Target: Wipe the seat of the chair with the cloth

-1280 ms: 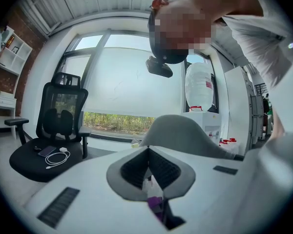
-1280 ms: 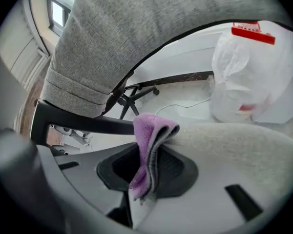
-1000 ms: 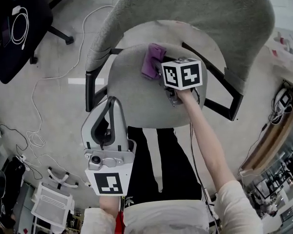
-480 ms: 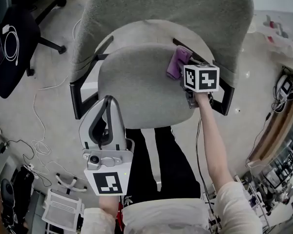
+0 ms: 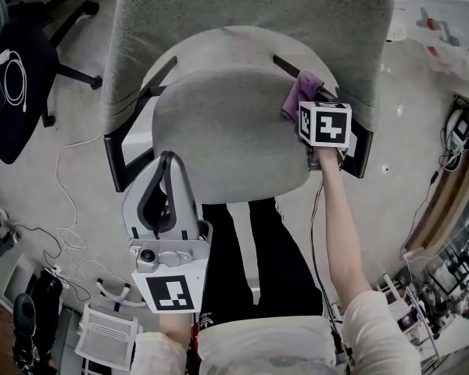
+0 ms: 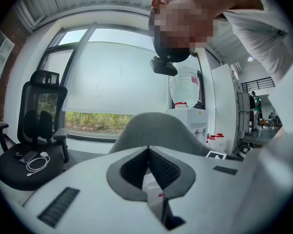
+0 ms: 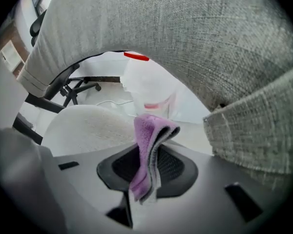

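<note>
Your cloth (image 7: 147,145) is soft, fuzzy purple fabric; the seat (image 5: 219,131) and backrest (image 7: 210,43) you face wear coarse, matt grey weave.

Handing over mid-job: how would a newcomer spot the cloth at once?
Start at the big grey office chair and go to the far right edge of its seat, by the black armrest. There the tongs of the right gripper pinch the cloth, a small folded purple rag, the only coloured thing on the grey upholstery.
</note>
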